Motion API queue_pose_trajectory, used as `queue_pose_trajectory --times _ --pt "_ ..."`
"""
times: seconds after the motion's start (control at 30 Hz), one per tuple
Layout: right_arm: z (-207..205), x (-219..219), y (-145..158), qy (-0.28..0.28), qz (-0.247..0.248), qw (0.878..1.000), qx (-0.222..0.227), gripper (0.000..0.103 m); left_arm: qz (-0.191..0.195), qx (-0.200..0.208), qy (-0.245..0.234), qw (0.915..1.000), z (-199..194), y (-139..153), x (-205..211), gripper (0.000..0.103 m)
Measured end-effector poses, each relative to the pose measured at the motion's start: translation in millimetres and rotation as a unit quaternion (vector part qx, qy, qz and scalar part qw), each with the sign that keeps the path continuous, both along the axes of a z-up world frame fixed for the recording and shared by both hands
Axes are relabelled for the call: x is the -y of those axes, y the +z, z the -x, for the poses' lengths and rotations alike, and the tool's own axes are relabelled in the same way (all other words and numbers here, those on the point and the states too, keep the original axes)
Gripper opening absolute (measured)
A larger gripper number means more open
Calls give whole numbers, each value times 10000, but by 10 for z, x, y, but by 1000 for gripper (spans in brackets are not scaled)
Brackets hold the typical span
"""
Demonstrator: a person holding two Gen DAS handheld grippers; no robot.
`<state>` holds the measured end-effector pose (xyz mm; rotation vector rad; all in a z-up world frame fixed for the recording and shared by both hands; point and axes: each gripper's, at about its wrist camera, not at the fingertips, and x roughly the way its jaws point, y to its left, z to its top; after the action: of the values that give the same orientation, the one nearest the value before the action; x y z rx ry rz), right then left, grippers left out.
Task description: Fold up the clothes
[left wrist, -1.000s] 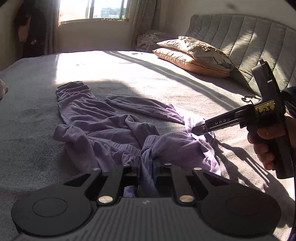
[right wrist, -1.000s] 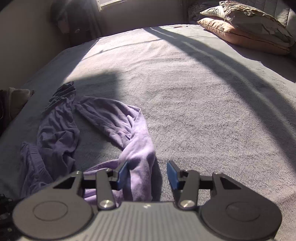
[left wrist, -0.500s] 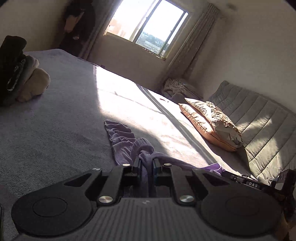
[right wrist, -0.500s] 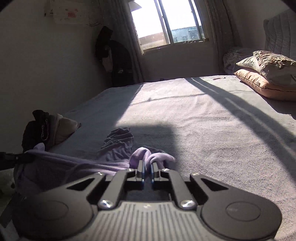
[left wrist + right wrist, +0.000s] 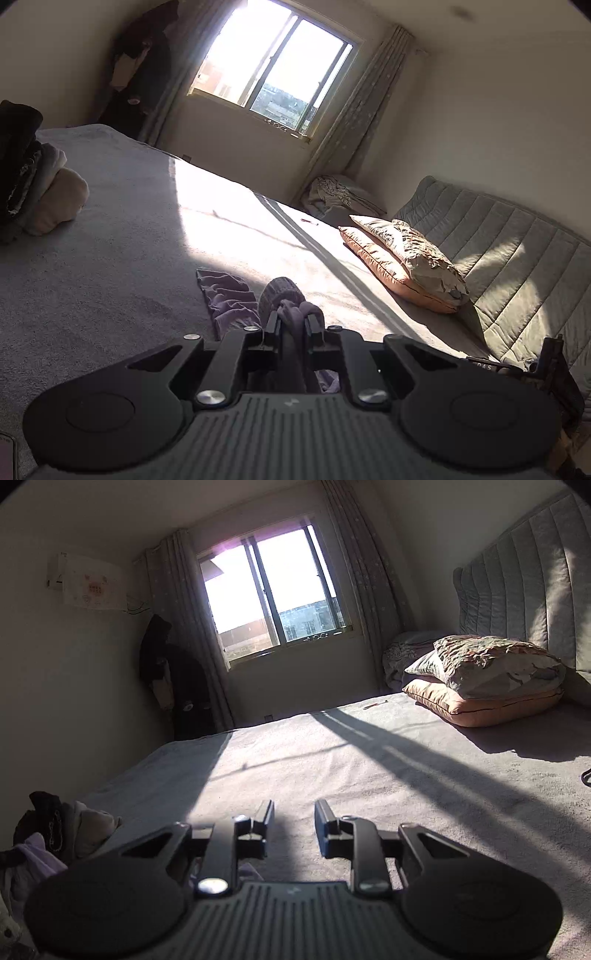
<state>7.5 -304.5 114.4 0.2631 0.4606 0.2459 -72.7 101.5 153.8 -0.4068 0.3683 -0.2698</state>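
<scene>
Sunlight is falling from the window [image 5: 273, 598] across the grey napped bed [image 5: 110, 266], with two pillows [image 5: 487, 679] lying by the quilted headboard [image 5: 517, 258]. The left hand-held gripper [image 5: 293, 325] is clamping a bunched fold of the soft purple garment [image 5: 229, 299], which is trailing onto the bed. The right hand-held gripper [image 5: 294, 825] has just been opening, its jaws standing apart around nothing.

Purple garment [image 5: 229, 302]: mostly hidden behind left gripper [image 5: 293, 326] body, only a bunched fold and one end on the bed [image 5: 110, 258] show. Garment type unclear. In the right wrist view, purple cloth is cut off at the left edge. Stack of clothes [image 5: 33, 192] cropped by frame edge. Right gripper [image 5: 293, 825]: small item on bed [image 5: 375, 704] too small to identify.
</scene>
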Motion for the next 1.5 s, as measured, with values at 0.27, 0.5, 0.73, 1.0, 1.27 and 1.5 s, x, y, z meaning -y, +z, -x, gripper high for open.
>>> queue_pose_trajectory --times 0.27,0.5,0.73,1.0,1.27,1.5 --pt "-548 -533 -835 406 15 9865 -1586 43 -377 -475 182 9980 40 -171 -199 13" --pt "-647 -998 -956 770 3 9885 -1301 64 -550 -589 225 9965 140 -242 -409 13" --pt "-457 -874 -563 491 43 9981 -361 6 -161 -363 520 9979 125 -126 -631 13" --pt "562 -165 940 -883 -97 9644 2491 7 -402 32 152 9991 225 0 -482 14" --pt "99 394 176 -1463 815 9858 86 8 -646 -773 -321 9944 57 -329 -184 16" --pt "51 731 -40 -1843 435 9803 -566 8 -1059 -816 -793 9879 -186 -472 457 51"
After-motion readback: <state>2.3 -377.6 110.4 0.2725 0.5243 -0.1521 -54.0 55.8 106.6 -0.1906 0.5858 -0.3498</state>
